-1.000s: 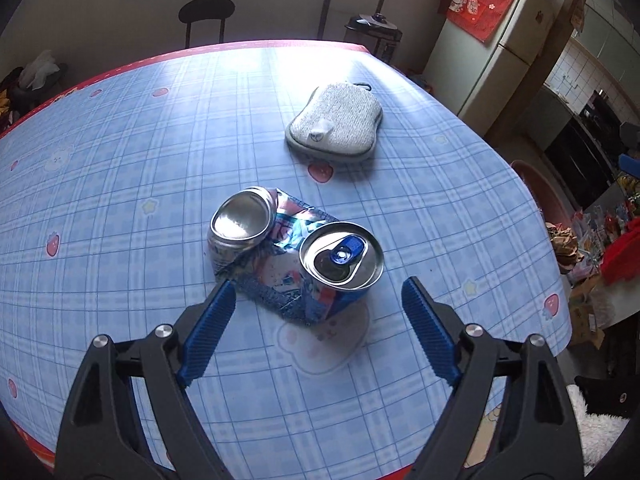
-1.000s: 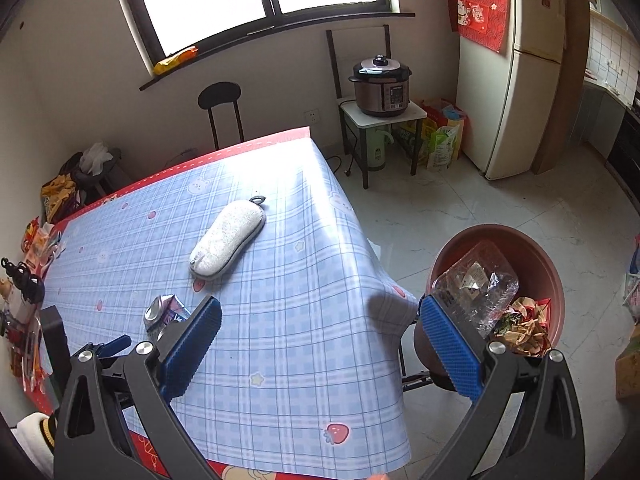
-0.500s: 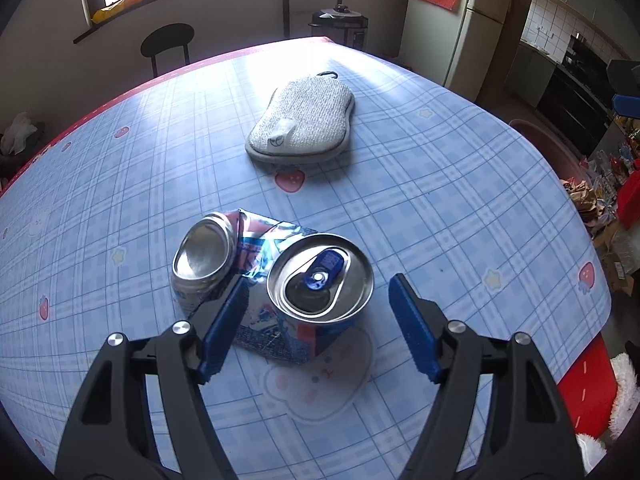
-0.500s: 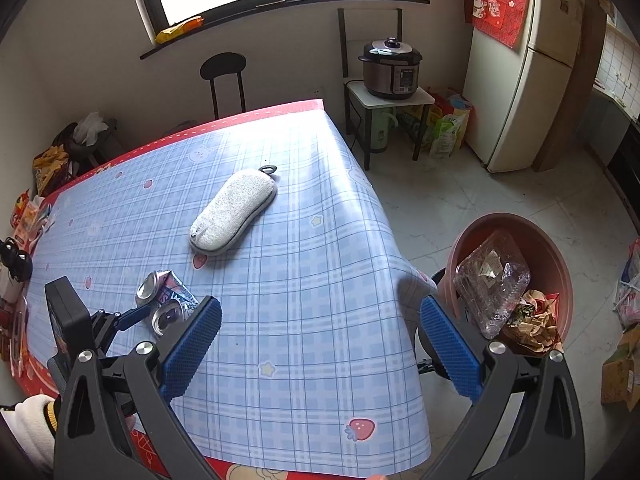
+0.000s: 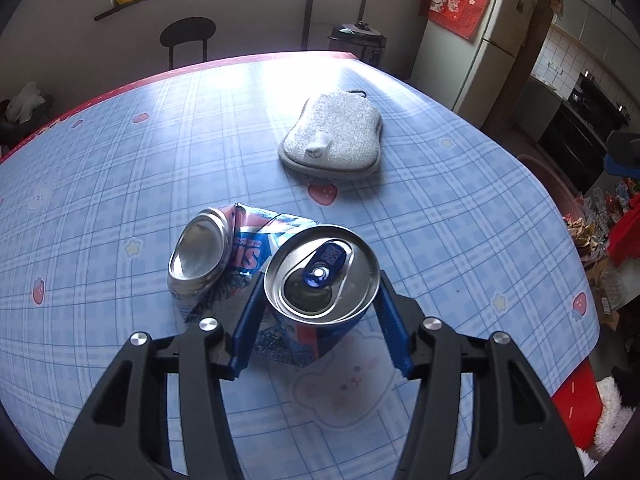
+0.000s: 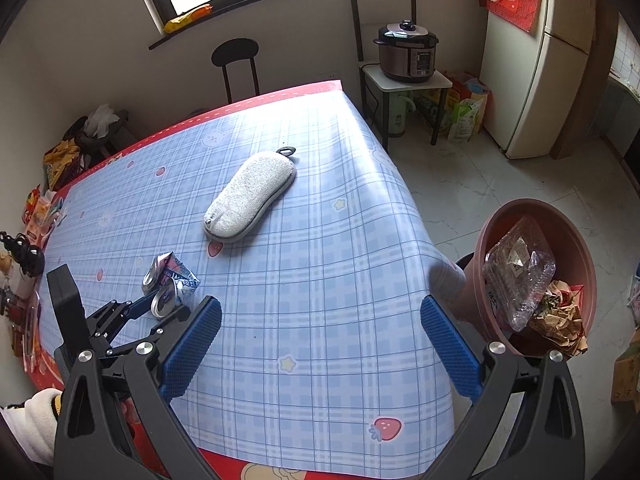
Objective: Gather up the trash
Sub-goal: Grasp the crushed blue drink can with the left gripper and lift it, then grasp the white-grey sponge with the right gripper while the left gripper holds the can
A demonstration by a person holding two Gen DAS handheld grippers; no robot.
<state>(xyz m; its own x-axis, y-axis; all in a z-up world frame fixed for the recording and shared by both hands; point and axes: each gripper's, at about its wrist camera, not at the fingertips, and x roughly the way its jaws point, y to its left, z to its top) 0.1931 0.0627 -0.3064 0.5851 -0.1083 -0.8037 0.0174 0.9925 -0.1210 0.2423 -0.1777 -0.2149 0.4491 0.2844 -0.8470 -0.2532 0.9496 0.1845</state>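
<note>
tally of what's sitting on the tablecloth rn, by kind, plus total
Crushed can: 1
Grey scrubbing pad: 1
Total: 2

Only what both wrist views show of the table. The left claw straddles the can's top end, having just been closing; its pads look to touch it, though firm pressing isn't certain.
</note>
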